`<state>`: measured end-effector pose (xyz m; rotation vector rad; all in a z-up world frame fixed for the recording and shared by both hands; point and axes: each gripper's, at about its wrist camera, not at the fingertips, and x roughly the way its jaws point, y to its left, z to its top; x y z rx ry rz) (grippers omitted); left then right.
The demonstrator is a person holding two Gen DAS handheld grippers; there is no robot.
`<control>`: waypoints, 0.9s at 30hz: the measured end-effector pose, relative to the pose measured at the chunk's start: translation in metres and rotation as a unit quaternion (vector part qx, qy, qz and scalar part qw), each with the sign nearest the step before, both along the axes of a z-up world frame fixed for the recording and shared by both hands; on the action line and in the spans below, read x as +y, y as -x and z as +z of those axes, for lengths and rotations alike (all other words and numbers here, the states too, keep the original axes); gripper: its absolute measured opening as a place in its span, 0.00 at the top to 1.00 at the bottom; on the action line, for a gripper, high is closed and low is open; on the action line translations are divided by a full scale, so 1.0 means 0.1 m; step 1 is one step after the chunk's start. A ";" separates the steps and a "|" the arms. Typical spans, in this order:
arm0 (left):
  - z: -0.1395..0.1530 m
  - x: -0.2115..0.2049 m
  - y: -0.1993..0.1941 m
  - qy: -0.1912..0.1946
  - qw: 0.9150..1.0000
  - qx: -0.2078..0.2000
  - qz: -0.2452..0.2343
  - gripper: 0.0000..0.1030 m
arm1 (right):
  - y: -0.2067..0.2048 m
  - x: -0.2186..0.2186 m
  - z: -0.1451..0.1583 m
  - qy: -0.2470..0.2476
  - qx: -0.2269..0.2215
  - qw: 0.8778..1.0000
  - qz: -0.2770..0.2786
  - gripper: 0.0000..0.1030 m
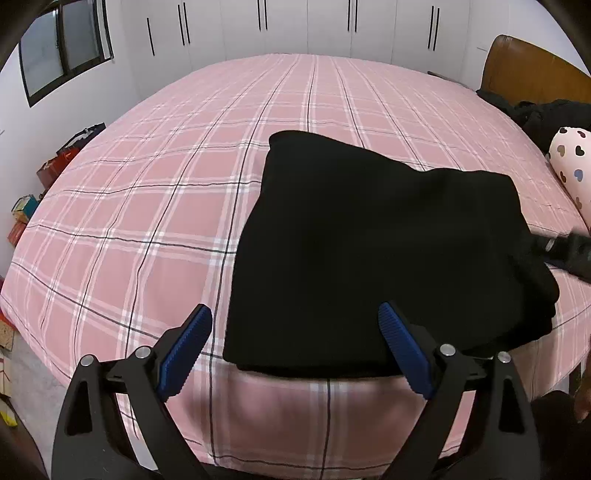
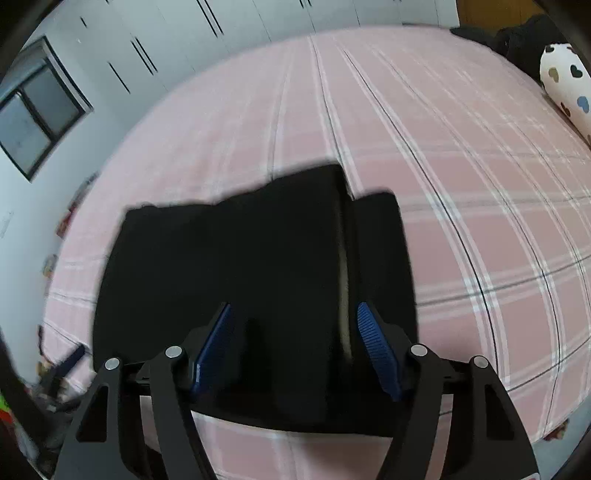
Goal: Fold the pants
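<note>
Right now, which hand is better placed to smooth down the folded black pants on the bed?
Right, probably. The right gripper is open directly over the black pants; the left gripper is open at their near left corner, half over the bed.

The right wrist view is motion-blurred; the heart-print pillow (image 1: 571, 162) is cut by the frame edge

Both wrist views look steeply down, close over the near bed (image 1: 147, 206) edge, facing the wardrobes (image 1: 306, 26). Shared: folded pants (image 1: 369, 240), window (image 1: 62, 48).
</note>
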<state>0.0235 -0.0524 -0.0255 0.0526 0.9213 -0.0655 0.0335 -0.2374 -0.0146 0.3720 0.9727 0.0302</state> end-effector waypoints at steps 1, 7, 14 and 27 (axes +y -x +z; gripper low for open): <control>0.00 0.00 0.00 0.001 1.000 0.002 0.000 0.13 | -0.03 0.03 -0.02 -0.003 0.008 1.000 0.009 0.35; -0.02 0.06 0.00 0.014 1.000 0.009 0.005 0.13 | -0.08 0.05 -0.26 0.021 0.045 0.999 0.015 0.34; 0.01 0.16 0.03 0.033 0.999 0.003 0.014 0.13 | 0.03 -0.02 -0.29 -0.016 0.046 0.999 -0.004 0.46; 0.15 0.39 0.18 0.094 0.995 -0.020 0.028 0.08 | -0.04 0.10 0.61 -0.096 -0.041 0.993 0.048 0.86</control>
